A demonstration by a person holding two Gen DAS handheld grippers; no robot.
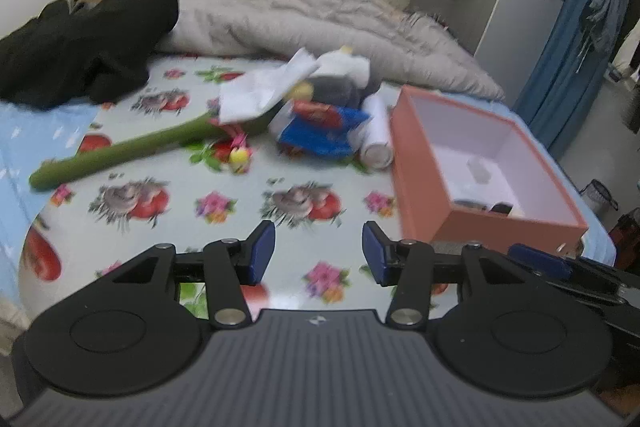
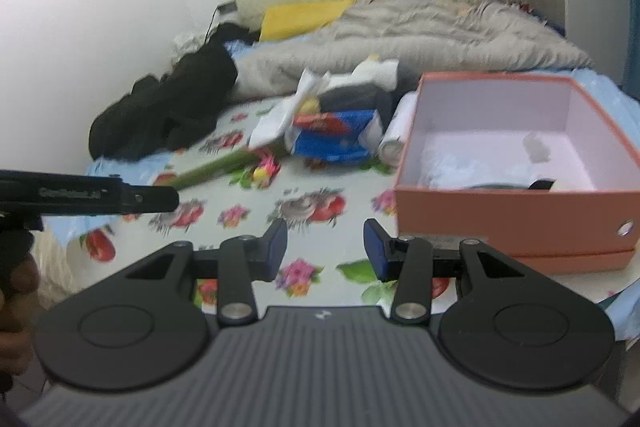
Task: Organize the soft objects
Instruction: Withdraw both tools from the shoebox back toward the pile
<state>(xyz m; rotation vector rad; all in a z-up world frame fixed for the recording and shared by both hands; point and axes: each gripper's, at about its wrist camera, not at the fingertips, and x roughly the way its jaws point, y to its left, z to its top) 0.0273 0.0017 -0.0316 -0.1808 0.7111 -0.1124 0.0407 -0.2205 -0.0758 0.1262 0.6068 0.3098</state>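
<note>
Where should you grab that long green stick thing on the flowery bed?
Probably grip the long green stem near its bare lower end, coming down from above with fingers across it. It lies flat and thin there; its far end is buried under the pile of soft things.

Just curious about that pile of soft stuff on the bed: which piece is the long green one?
The green plush stalk, lying flat on the flowered sheet, left of the pile. The others are short, white or blue bundles.
</note>
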